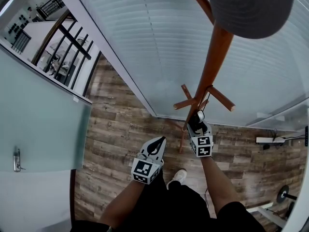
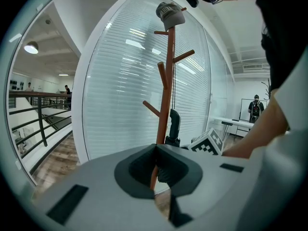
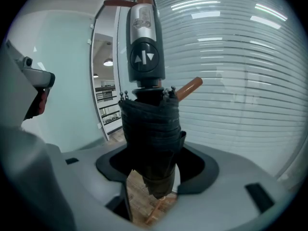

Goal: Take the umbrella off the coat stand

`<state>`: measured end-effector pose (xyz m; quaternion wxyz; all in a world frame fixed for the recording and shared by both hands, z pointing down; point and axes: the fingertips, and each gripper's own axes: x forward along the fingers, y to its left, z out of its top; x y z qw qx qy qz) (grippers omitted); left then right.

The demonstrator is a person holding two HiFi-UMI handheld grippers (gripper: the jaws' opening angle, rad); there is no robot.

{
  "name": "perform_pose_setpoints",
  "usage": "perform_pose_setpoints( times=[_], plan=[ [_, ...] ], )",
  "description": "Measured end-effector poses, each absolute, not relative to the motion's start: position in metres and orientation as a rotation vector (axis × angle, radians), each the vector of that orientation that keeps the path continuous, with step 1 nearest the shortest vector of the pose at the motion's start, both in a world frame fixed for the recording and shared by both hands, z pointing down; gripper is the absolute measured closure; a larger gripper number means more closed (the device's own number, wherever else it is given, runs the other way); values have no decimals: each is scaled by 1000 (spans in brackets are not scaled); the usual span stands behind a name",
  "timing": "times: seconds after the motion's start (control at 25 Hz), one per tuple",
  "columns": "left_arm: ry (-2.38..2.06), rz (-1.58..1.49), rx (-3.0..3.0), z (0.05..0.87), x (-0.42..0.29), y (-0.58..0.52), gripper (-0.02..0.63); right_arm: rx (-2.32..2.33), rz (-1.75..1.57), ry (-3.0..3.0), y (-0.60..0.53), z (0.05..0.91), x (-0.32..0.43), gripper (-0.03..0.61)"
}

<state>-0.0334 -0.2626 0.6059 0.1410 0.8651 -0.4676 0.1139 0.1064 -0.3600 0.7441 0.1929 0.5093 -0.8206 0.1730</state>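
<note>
A brown wooden coat stand [image 1: 212, 66] rises in front of a blind-covered glass wall. A folded black umbrella [image 3: 151, 129] with a silver and black handle [image 3: 144, 52] hangs from one of the stand's lower pegs [image 1: 186, 103]. My right gripper [image 1: 198, 124] reaches up to it, and its jaws are closed around the bundled canopy, which fills the gap between them. My left gripper [image 1: 158, 141] hangs lower and to the left, shut and holding nothing, pointing at the stand [image 2: 168, 81]. From there the umbrella [image 2: 174, 126] shows beside the pole.
A grey cap [image 1: 251, 8] sits on top of the stand. The slatted glass wall [image 1: 159, 47] runs right behind it. A glass door with a handle [image 1: 17, 161] stands at the left, a power strip [image 1: 270, 140] lies on the wood floor at the right, and my shoe [image 1: 178, 176] is below.
</note>
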Motion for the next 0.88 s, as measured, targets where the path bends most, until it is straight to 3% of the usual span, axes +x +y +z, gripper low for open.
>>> perform_pose_setpoints(
  times=[0.88],
  plan=[
    [-1357, 321, 2517, 594, -24, -252, 600, 1389, 430, -2454, -343, 652, 115, 334]
  ],
)
